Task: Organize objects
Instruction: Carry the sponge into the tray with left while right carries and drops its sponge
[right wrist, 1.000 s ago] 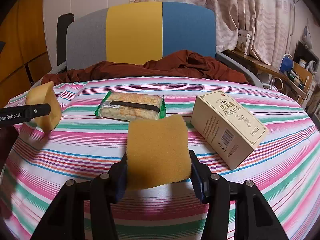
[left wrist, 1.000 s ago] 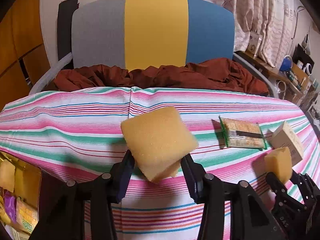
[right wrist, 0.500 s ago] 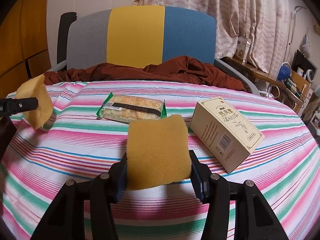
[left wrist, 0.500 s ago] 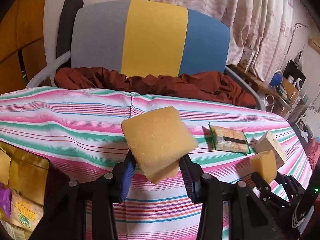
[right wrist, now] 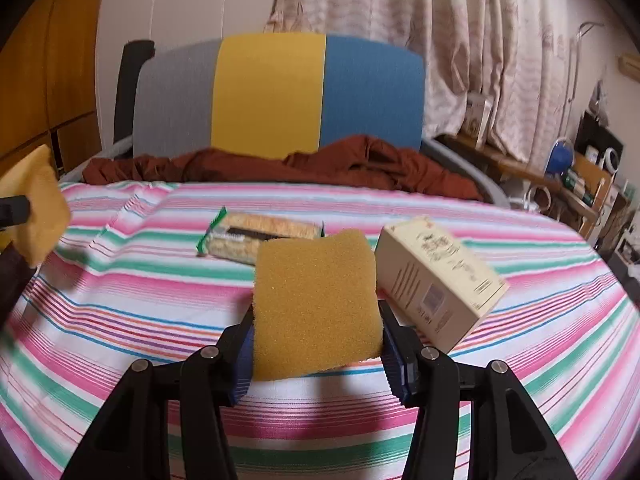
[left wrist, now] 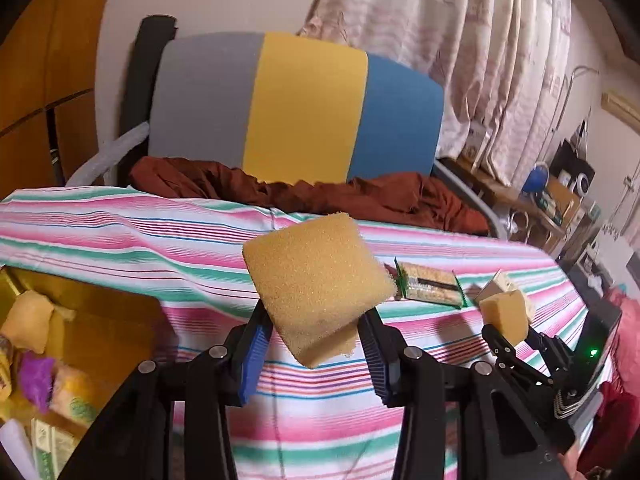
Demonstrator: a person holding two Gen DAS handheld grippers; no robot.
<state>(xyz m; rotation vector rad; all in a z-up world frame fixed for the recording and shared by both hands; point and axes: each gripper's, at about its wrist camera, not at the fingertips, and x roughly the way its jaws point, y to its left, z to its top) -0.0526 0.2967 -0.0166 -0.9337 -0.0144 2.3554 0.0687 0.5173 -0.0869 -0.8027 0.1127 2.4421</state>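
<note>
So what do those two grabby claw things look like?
Both are black plastic. The left gripper has two chunky arms with round silver bolts and ridged blue pads inside. The right gripper looks the same. Seen from the left wrist camera, its body shows a small green light and a braided cord.

Ahead of the right fingers [right wrist: 282, 292], the wrapped snack bar [right wrist: 260, 236] and cream box [right wrist: 436, 280] obstruct the striped tabletop [right wrist: 160, 304]; bare cloth lies open to their left. Left of the left fingers [left wrist: 256, 344], a filled yellow bin [left wrist: 100, 312] blocks passage. A rumpled brown cloth [right wrist: 280, 164] bounds the far edge.
</note>
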